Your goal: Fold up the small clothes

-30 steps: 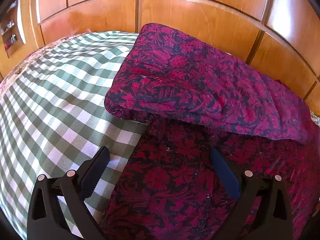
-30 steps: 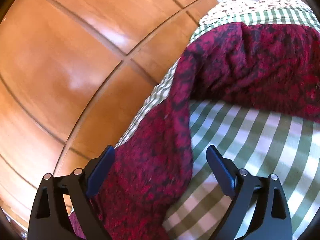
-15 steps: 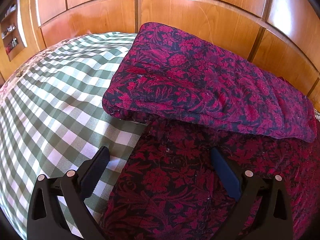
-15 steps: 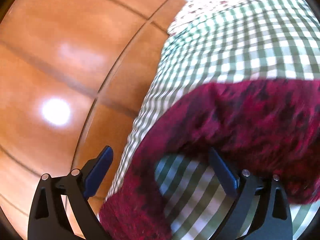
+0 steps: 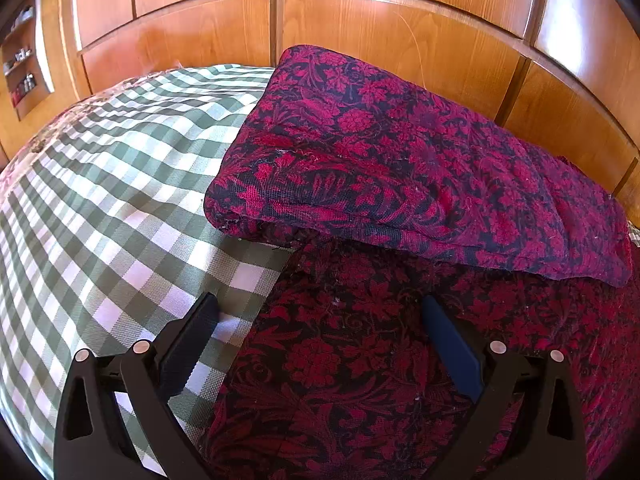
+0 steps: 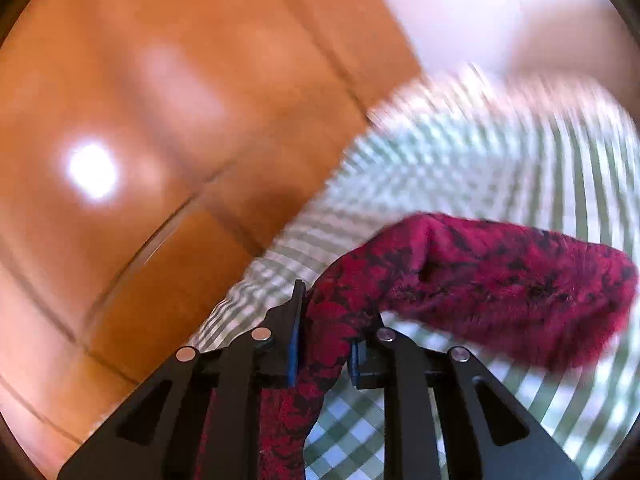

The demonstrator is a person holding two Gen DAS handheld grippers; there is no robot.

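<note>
Claw on my right hand [image 6: 326, 344] is clenched on the red cloth [image 6: 500, 280], which runs long toward three o'clock, while my left claw [image 5: 320, 344] hangs wide apart.

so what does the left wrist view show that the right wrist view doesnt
Only the left wrist view shows the folded-over upper part of the red patterned garment lying flat, a wall shelf, and the left tongs wide open above the cloth, gripping nothing.

Only the right wrist view, which is motion-blurred, shows the right tongs shut on a bunched edge of the garment, lifting it clear of the cloth below.

Both show the same garment, the green checked cloth it lies on, and the wooden panelling behind.
</note>
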